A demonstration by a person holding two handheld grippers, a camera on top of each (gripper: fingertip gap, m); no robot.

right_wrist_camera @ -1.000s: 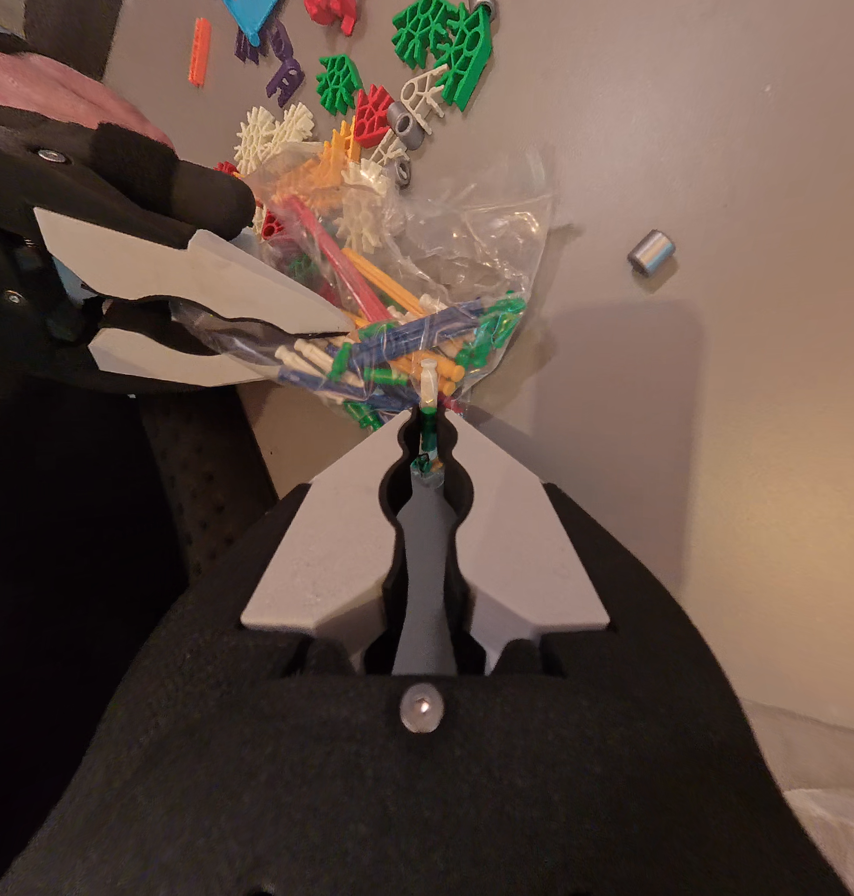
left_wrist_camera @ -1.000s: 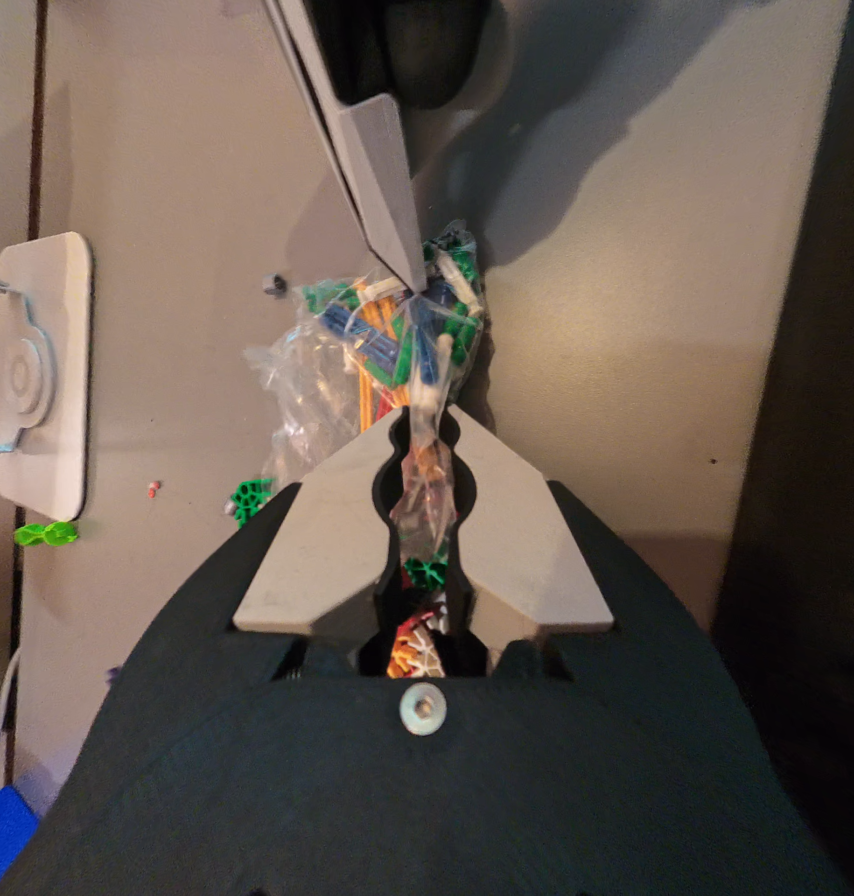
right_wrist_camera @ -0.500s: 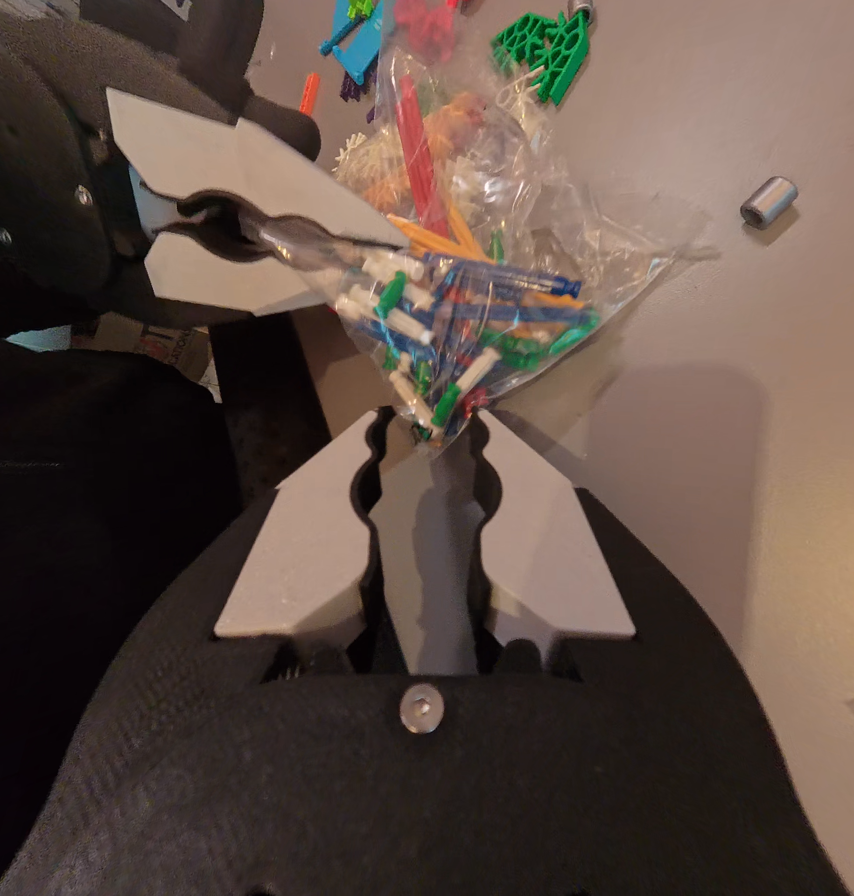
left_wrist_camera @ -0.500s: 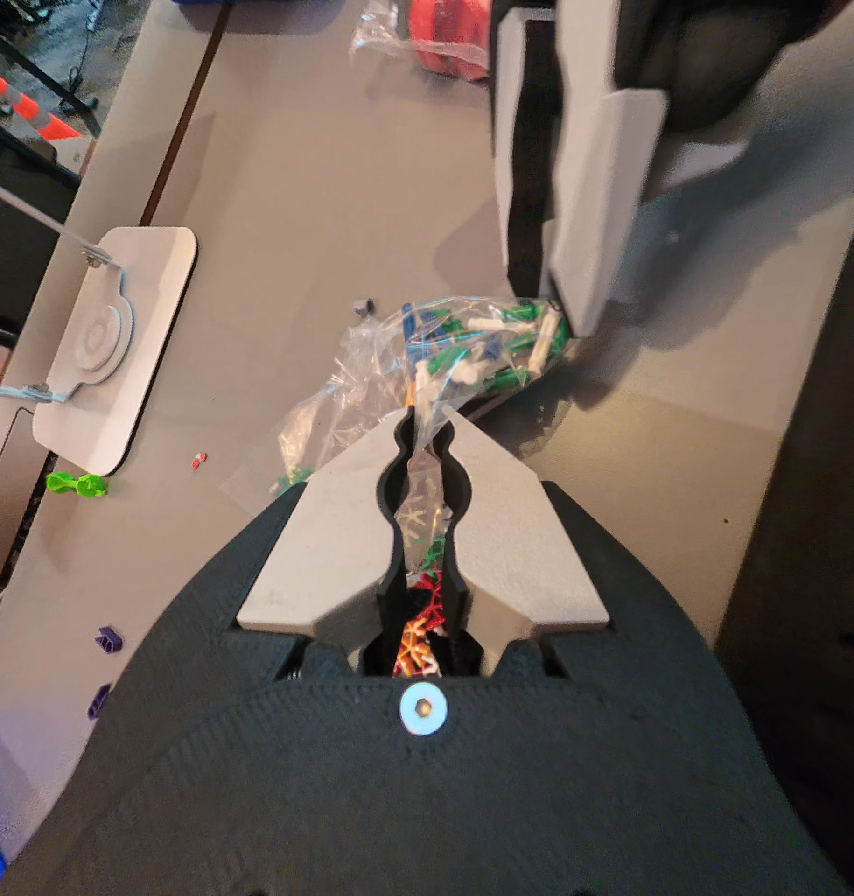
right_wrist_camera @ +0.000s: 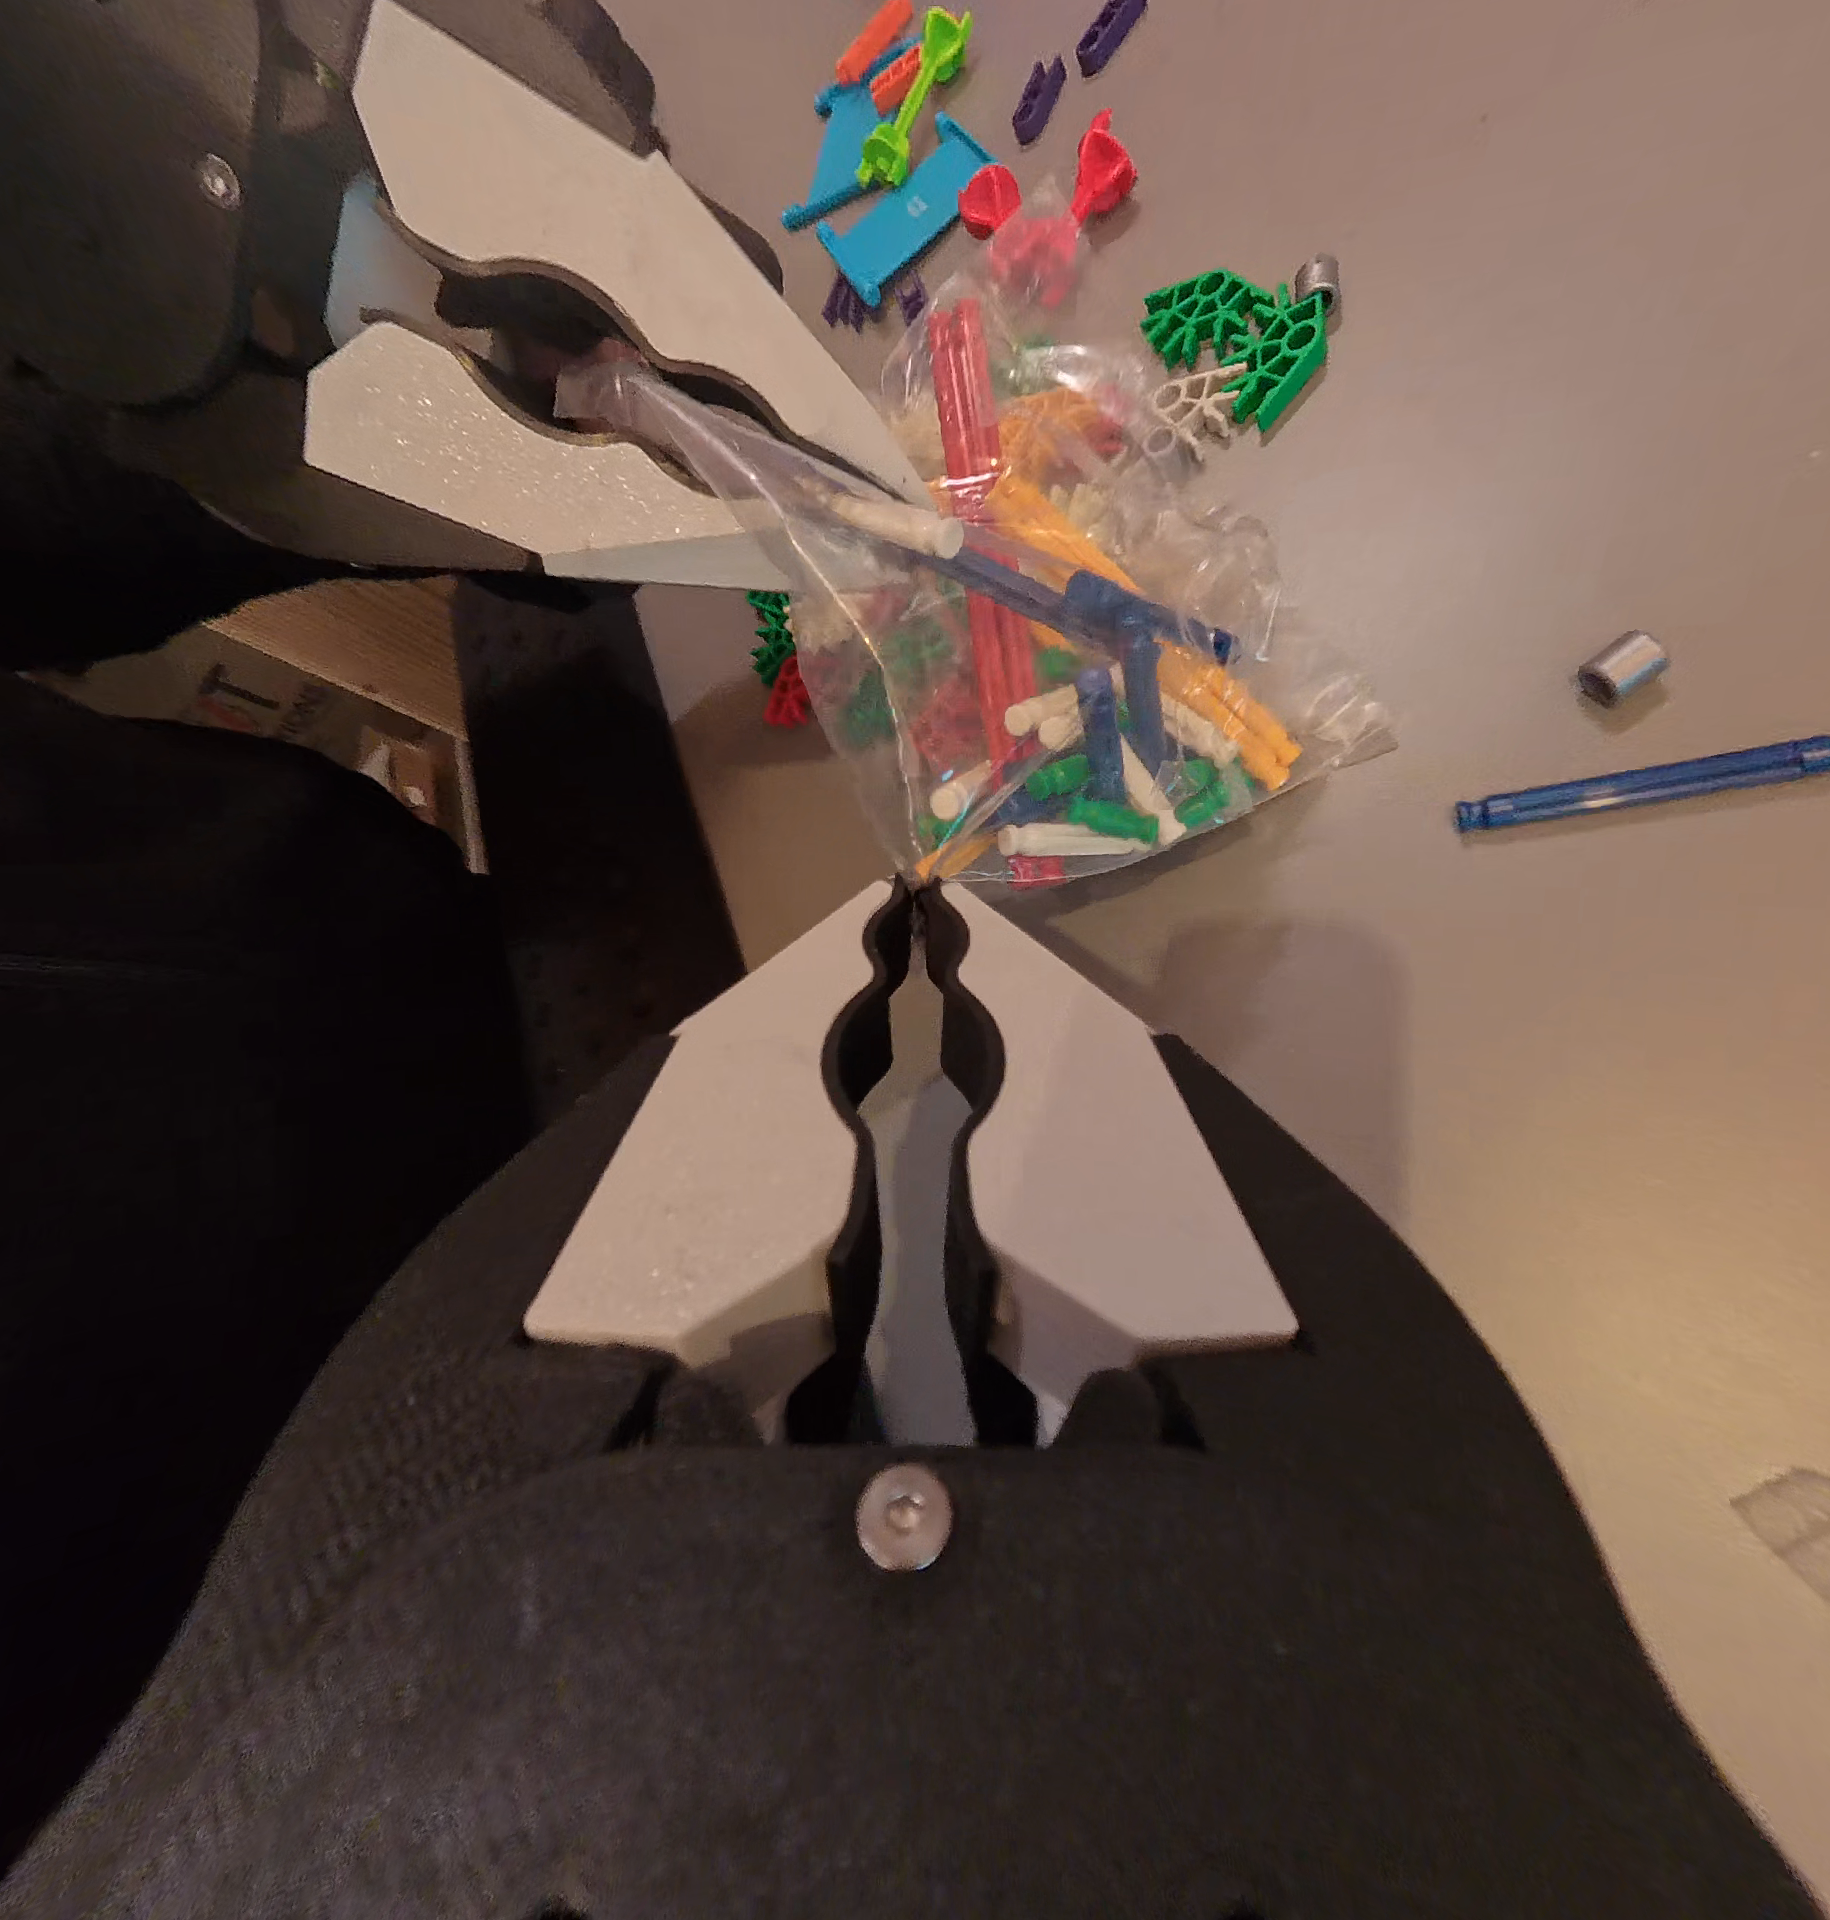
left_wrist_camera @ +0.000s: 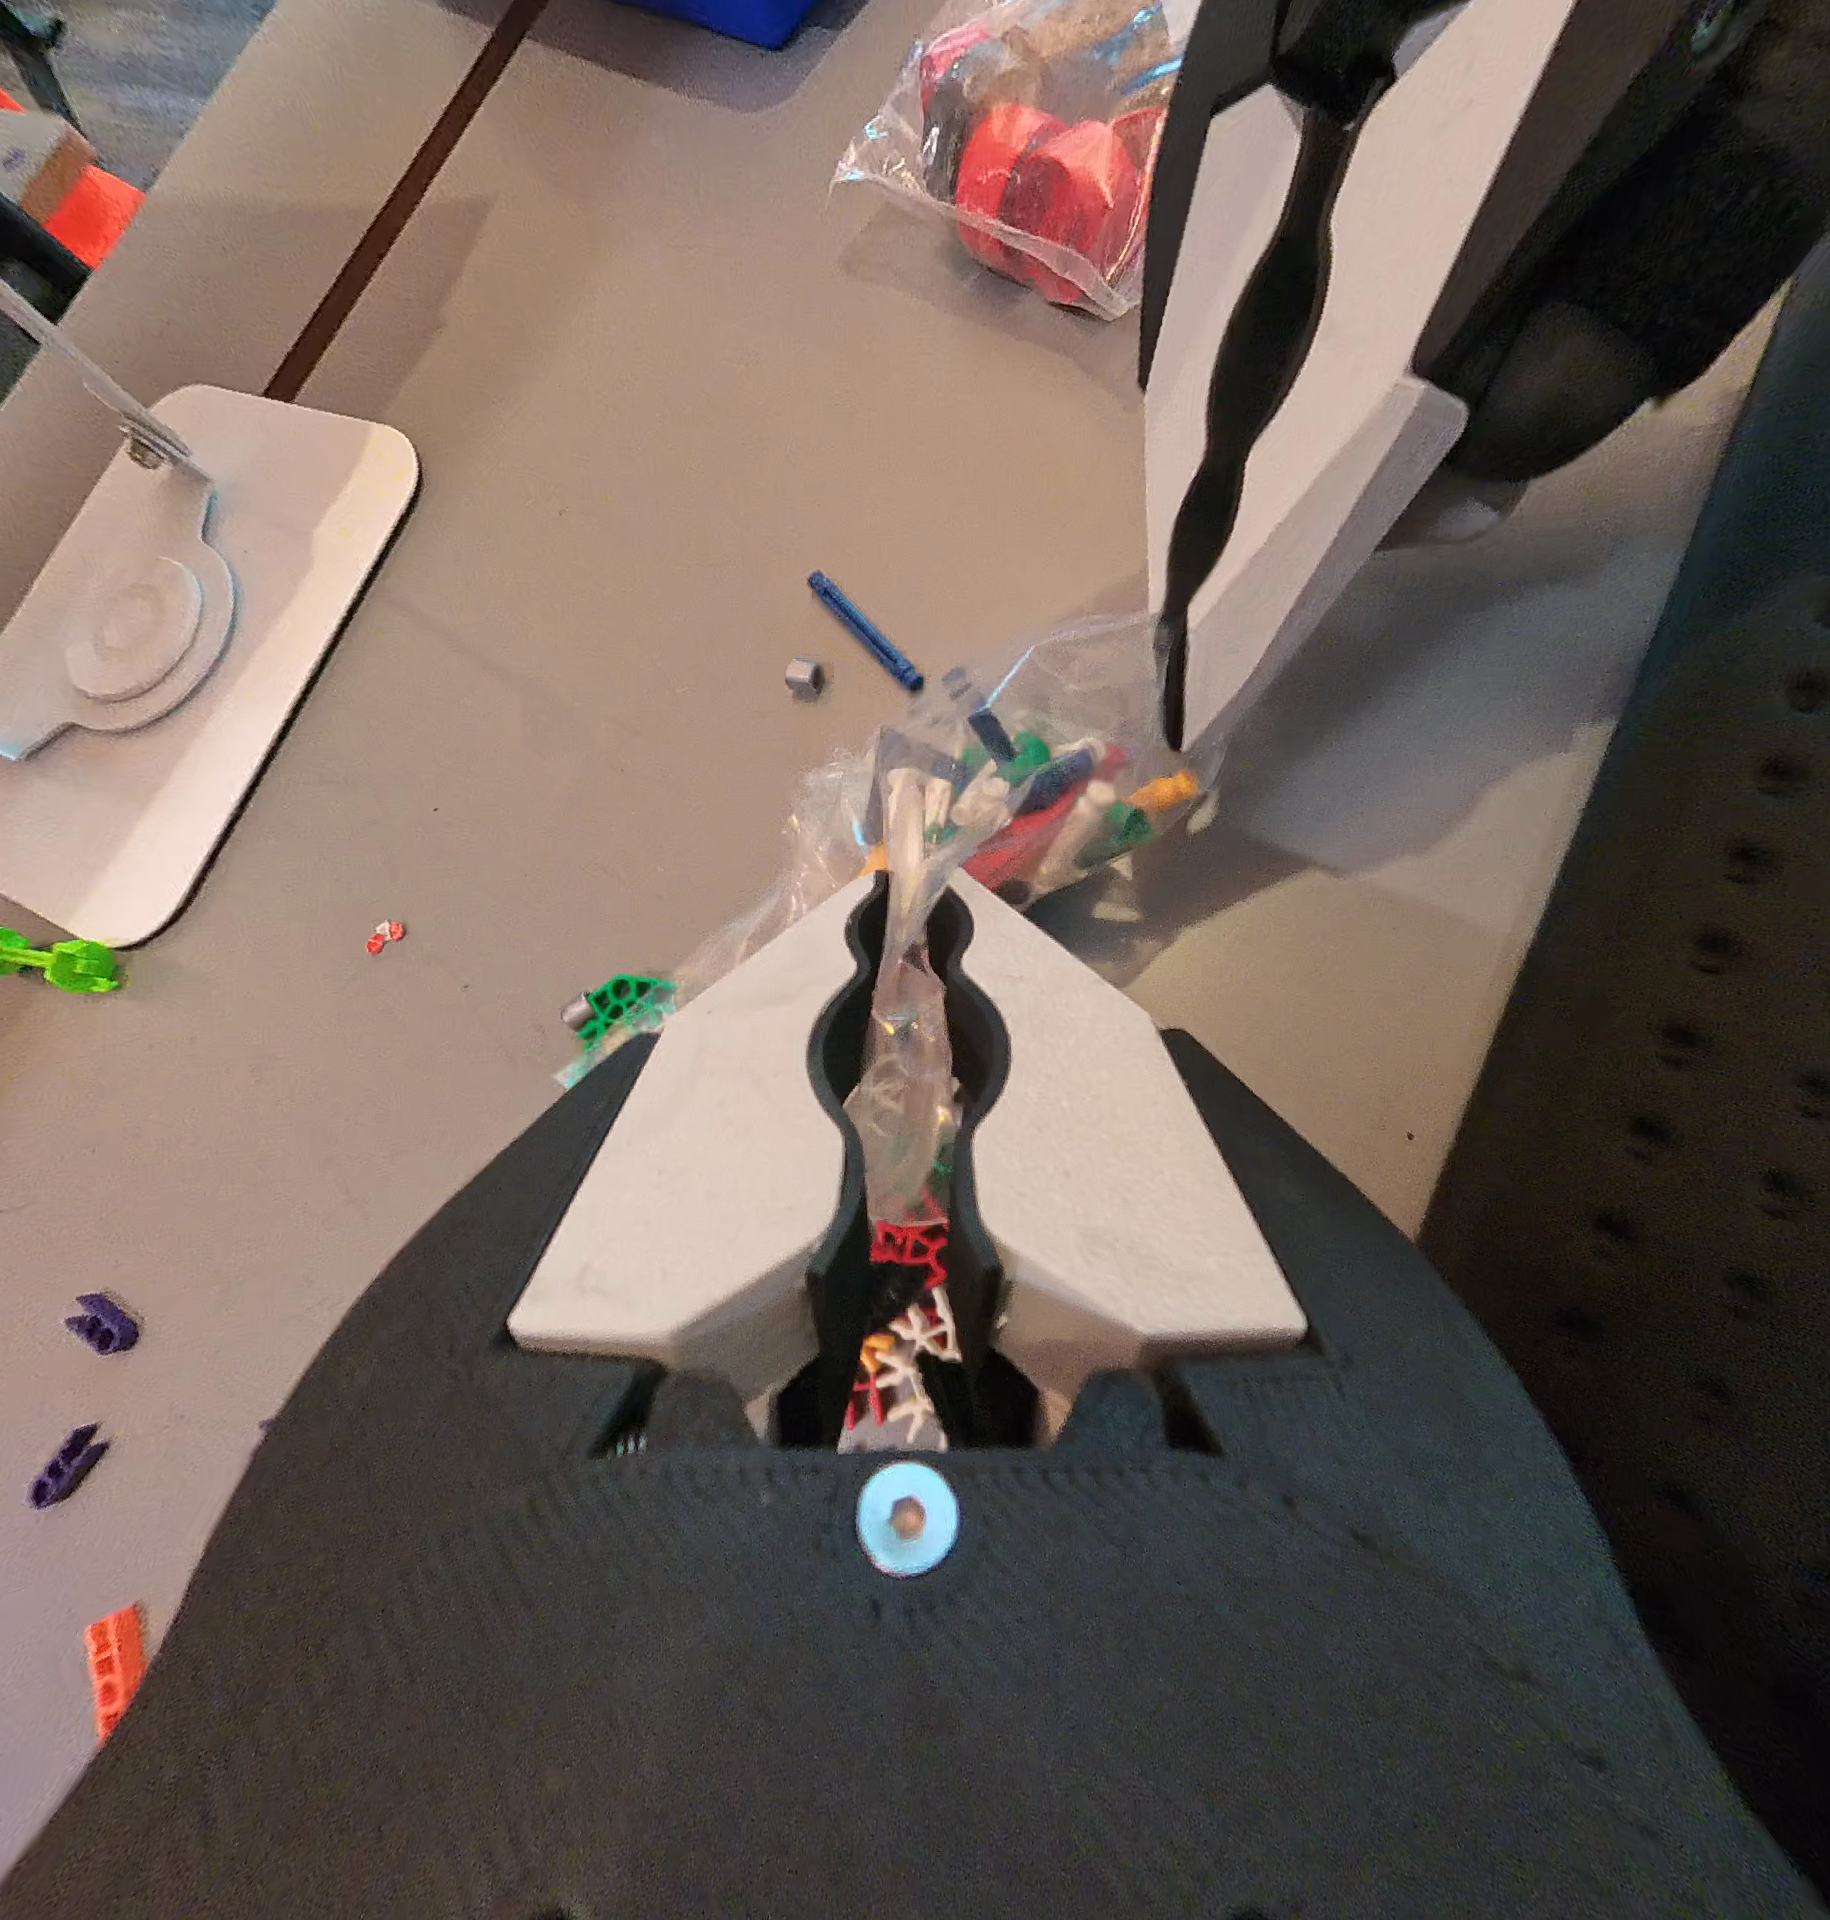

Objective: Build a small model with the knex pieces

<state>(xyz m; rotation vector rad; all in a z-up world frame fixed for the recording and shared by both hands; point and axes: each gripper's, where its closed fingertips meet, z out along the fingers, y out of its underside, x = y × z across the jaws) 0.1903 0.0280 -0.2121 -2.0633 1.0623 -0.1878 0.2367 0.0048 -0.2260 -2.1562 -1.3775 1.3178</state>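
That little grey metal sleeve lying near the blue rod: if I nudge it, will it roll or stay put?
The short grey metal cylinder lies on its side on the smooth grey table, so it would probably roll. It looks rigid, small, likely light. The long blue plastic rod beside it might stop it.

We cannot see how the bag (right_wrist_camera: 1046, 665) meets the table (right_wrist_camera: 1513, 1143), since the left gripper (left_wrist_camera: 906, 904) covers its near end. The orange piece (left_wrist_camera: 113, 1662) is cut by the picture's left edge. The red things inside the far bag (left_wrist_camera: 1036, 187) are half behind the right gripper (left_wrist_camera: 1171, 717). The red speck (left_wrist_camera: 384, 935) is too small to name.
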